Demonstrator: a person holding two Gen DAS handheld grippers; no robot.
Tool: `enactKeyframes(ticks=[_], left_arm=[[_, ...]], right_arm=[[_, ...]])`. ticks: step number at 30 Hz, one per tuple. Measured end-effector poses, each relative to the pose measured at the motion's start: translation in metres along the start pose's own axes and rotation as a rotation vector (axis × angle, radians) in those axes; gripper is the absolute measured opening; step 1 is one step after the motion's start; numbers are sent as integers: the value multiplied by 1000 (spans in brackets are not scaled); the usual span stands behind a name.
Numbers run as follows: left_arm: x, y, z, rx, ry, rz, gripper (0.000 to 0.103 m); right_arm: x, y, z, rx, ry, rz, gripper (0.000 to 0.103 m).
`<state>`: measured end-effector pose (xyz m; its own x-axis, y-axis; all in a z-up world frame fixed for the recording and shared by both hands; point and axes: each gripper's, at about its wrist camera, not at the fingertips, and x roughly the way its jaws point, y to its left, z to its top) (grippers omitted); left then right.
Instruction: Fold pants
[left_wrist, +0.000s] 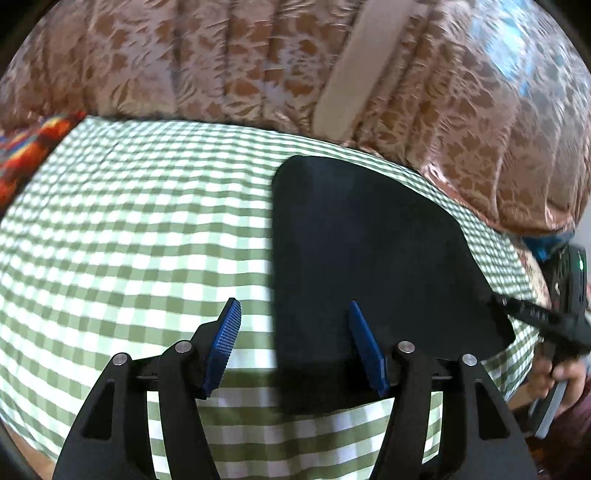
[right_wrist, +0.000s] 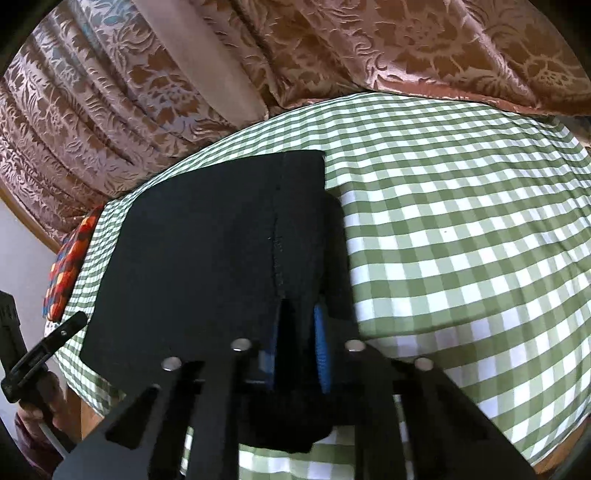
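Black pants (left_wrist: 369, 240), folded into a flat packet, lie on a green-and-white checked cloth (left_wrist: 129, 221). My left gripper (left_wrist: 295, 332) hovers open over the packet's near left edge. One blue pad (left_wrist: 365, 347) is above the pants and the other above the cloth. The right gripper (left_wrist: 496, 301) reaches the pants' right edge. In the right wrist view my right gripper (right_wrist: 295, 332) is shut on a fold of the pants (right_wrist: 203, 240) at their near right edge, with black cloth pinched between the blue pads. The left gripper (right_wrist: 70, 325) shows at the far left.
A brown floral curtain (left_wrist: 184, 55) (right_wrist: 406, 44) hangs close behind the table. A red and orange patterned cushion (left_wrist: 29, 155) (right_wrist: 70, 258) lies at one end. The checked cloth (right_wrist: 461, 221) drops over the near edge. A hand (left_wrist: 569, 376) holds the right gripper's handle.
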<state>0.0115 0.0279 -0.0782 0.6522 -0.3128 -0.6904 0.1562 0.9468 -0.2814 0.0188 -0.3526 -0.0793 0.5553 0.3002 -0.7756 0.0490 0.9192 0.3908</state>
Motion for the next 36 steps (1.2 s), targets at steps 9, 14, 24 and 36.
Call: enactKeyframes(ticks=[9,14,24,36], left_arm=[[0,37,12,-167,24,-213,73],[16,36,30,-159,41,-246,76],[10,9,50,139,-29,-38,76],[26,5,42,232,25,-70,80]], right_arm=[[-5,-7,2,15,12,44,31],[-19,-11,11,45,-33,96,71],[-15,-11,26,55,-27,153,89],[11,-19,38,80,47,199,93]])
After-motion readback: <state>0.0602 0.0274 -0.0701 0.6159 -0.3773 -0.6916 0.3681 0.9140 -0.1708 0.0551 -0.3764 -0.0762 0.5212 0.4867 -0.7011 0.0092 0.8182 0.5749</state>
